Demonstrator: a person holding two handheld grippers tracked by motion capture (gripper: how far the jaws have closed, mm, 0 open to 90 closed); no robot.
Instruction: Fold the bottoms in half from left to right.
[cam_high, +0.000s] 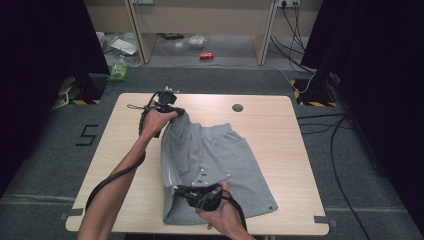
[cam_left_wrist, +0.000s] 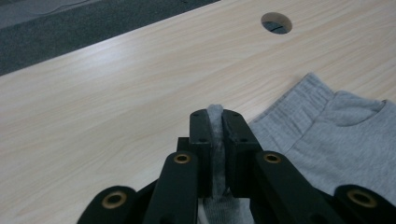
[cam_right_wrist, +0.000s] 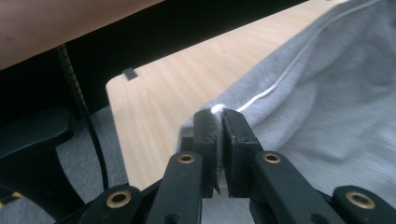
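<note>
**Grey shorts pinched at two edges, both grippers clamped on cloth**

The pair of grey knit cotton shorts (cam_high: 220, 165) lies near the middle of the tabletop, a little toward the person's side. Ribbed waistband at the far end, leg hems at the near edge. Long axis runs from far to near, slanting slightly to the right as it comes nearer. The left side of the cloth is lifted and folded over in a raised ridge between the two grippers; the right half lies flat.

Left gripper (cam_high: 176, 111): at the far left corner of the shorts, by the waistband. Jaws closed together on a thin fold of grey cloth, seen pressed between the pads in the left gripper view (cam_left_wrist: 215, 140).

Right gripper (cam_high: 176, 189): at the near left part of the shorts. Jaws likewise clamped tight on a bunched grey edge with a white cord or seam line running off it (cam_right_wrist: 219, 135). A grey three-cornered plate sits on top of it.

The light wood-grain tabletop (cam_high: 280, 125) has rounded corners and a round dark cable hole (cam_high: 238, 107) near its far edge, apart from the waistband.

Around it: grey carpeted floor (cam_high: 55, 155), black curtains on both sides, black cables (cam_high: 335, 150) trailing on the right, a pale wooden desk frame at the back, a small red can (cam_high: 206, 55) on the floor beneath it.
</note>
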